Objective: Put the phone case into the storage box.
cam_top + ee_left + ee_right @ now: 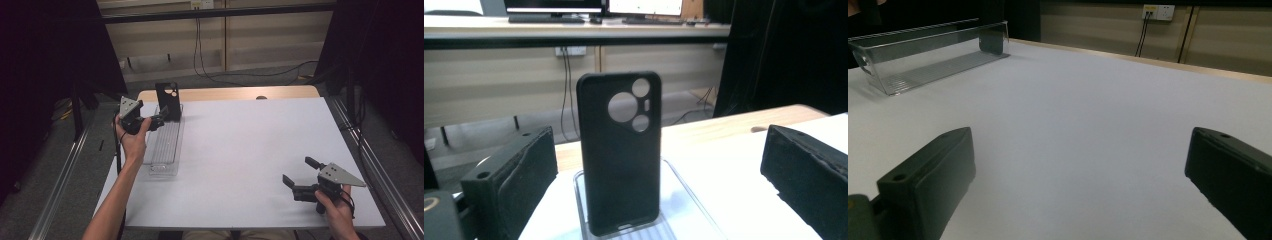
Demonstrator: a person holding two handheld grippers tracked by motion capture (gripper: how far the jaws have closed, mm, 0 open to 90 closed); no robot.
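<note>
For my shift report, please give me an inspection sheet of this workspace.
Surface: white table, wooden strip at far edge.
Job's things: black phone case upright at far end of clear tray.
Clutter: nothing seen.
Grippers: left tool open, jaws either side of the case, not touching; right tool open, over bare table.
Cables: wires hang from wall socket.
Surroundings: black curtains, metal rails beside table.

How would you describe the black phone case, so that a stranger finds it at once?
Look at the white table, then the clear tray near its left edge. At the tray's far end the phone case stands upright, before the left hand-held gripper: matte black, with round camera holes.
</note>
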